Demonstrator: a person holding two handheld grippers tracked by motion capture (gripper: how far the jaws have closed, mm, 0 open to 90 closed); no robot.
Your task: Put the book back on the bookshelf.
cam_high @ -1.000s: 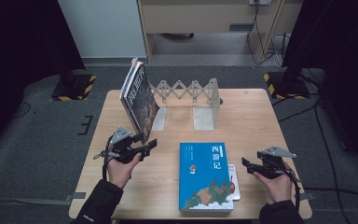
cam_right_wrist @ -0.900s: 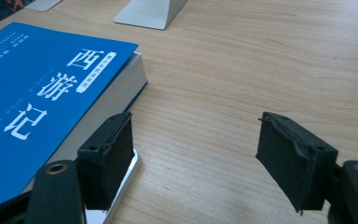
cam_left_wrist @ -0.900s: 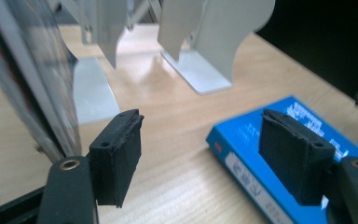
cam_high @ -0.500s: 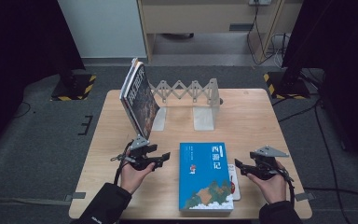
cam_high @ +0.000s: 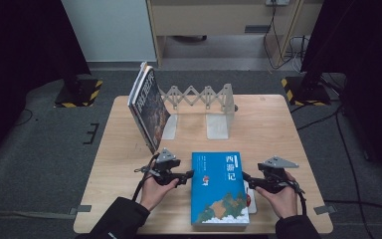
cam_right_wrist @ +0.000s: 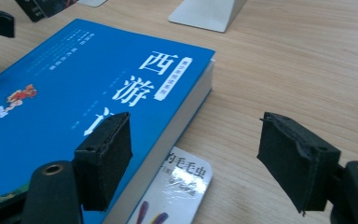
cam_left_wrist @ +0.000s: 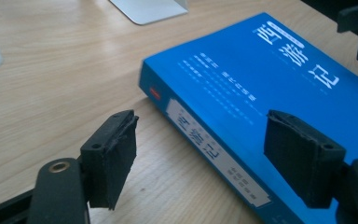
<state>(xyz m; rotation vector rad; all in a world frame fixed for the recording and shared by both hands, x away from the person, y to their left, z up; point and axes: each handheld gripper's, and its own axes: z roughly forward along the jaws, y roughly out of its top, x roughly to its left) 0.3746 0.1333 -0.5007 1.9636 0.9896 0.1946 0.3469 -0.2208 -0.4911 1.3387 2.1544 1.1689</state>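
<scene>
A thick blue book (cam_high: 219,186) lies flat at the table's front middle, on top of a thin white booklet (cam_right_wrist: 182,186). My left gripper (cam_high: 186,175) is low at the book's left edge and points right. In the left gripper view (cam_left_wrist: 200,135) the book's spine (cam_left_wrist: 214,151) lies between the open jaws, untouched, and the jaws have just been opening. My right gripper (cam_high: 246,178) points left at the book's right edge. In the right gripper view (cam_right_wrist: 196,135) its jaws stand open astride the page edge (cam_right_wrist: 186,116), pressing nothing.
Two dark books (cam_high: 149,107) lean against the left end of a metal accordion bookend rack (cam_high: 199,99) at the back of the wooden table (cam_high: 288,129). The rack's right plate (cam_high: 218,127) stands just behind the blue book.
My left hand has come right and down from near the leaning books to the blue book's left edge. My right hand has slid left toward the book's right edge.
</scene>
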